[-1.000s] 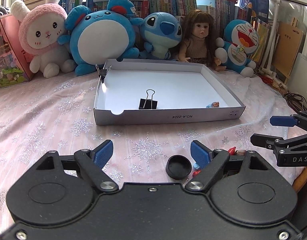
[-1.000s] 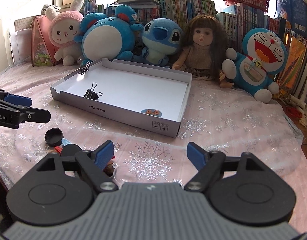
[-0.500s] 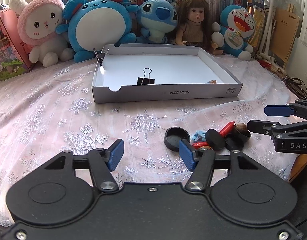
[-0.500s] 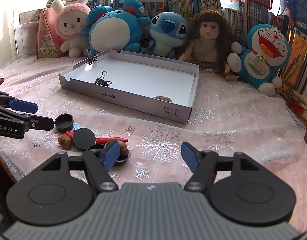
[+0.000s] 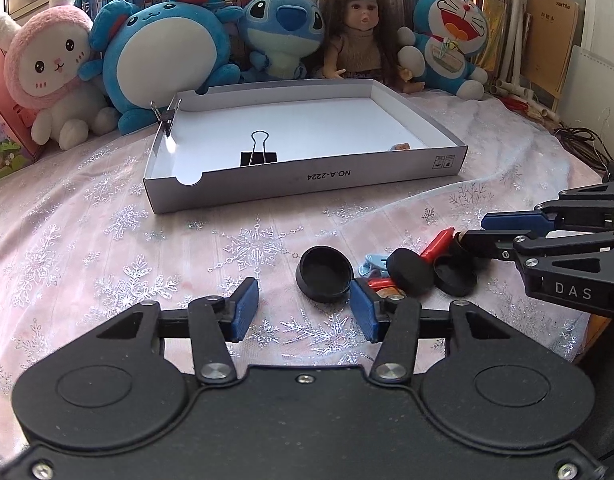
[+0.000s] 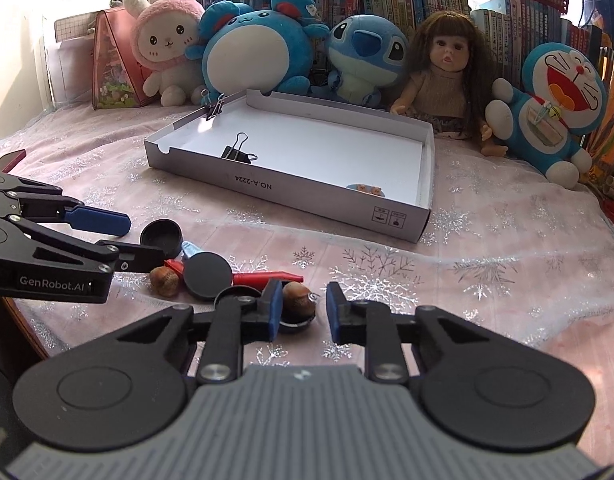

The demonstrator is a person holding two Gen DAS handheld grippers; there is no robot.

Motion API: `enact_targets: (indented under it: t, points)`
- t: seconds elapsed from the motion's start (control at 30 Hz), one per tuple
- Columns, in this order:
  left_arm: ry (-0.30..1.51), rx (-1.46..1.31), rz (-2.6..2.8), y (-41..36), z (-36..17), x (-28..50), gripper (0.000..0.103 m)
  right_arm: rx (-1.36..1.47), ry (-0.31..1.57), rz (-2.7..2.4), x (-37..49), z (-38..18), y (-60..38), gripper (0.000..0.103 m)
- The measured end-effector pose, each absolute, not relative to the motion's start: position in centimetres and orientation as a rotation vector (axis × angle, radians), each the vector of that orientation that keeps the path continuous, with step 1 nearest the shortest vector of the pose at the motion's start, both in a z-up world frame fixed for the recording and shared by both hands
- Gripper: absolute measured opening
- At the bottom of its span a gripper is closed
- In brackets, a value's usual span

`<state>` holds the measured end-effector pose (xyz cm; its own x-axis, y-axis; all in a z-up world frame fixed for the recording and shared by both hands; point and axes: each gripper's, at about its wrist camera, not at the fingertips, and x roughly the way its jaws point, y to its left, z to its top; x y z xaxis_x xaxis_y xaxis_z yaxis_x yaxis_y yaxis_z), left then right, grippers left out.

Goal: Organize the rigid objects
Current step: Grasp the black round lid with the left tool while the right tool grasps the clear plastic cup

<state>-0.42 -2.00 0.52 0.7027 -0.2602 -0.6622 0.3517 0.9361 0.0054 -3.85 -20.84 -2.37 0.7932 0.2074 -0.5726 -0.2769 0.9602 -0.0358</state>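
Note:
A white cardboard tray point(image 5: 307, 180) point(image 6: 291, 200) lies on the snowflake cloth, holding a black binder clip point(image 5: 259, 156) point(image 6: 237, 152) and a small blue piece point(image 6: 365, 189). Near the front lies a pile: black caps point(image 5: 325, 274) point(image 6: 207, 276), a red clip point(image 5: 437, 244) point(image 6: 263, 278), a light blue clip point(image 5: 373, 262), and brown nuts point(image 6: 297, 298) point(image 6: 163, 280). My left gripper point(image 5: 303, 310) is open just before the open cap. My right gripper point(image 6: 299, 310) is open, its fingers around one nut without closing on it.
Plush toys and a doll point(image 6: 447, 76) line the back in front of bookshelves. A second binder clip point(image 5: 167, 114) is clamped on the tray's far left corner. A pink box point(image 6: 111, 64) stands at the back left. The table edge runs close on the near side.
Both grippers have pulled back and lowered toward the pile, bringing the caps, clips and nuts into view. The right gripper's fingers have narrowed around a nut.

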Motion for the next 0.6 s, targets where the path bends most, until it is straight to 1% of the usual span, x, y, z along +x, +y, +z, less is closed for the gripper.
enact_targets:
  t: [0.23, 0.3, 0.37, 0.6]
  points:
    - [0.703, 0.133, -0.329, -2.1, 0.4, 0.0, 0.05, -0.121, 0.593, 0.252, -3.9, -2.3, -20.8, 0.03]
    - [0.698, 0.141, -0.313, -2.0, 0.3, 0.2, 0.05, -0.123, 0.583, 0.232, -4.2, -2.1, -21.2, 0.039]
    - [0.695, 0.151, -0.295, -1.9, 0.2, 0.3, 0.049, -0.13, 0.569, 0.215, -4.6, -1.8, -21.7, 0.043]
    - [0.692, 0.133, -0.261, -1.0, 0.2, 1.0, 0.05, -0.174, 0.582, 0.167, -5.3, -1.7, -23.3, 0.044]
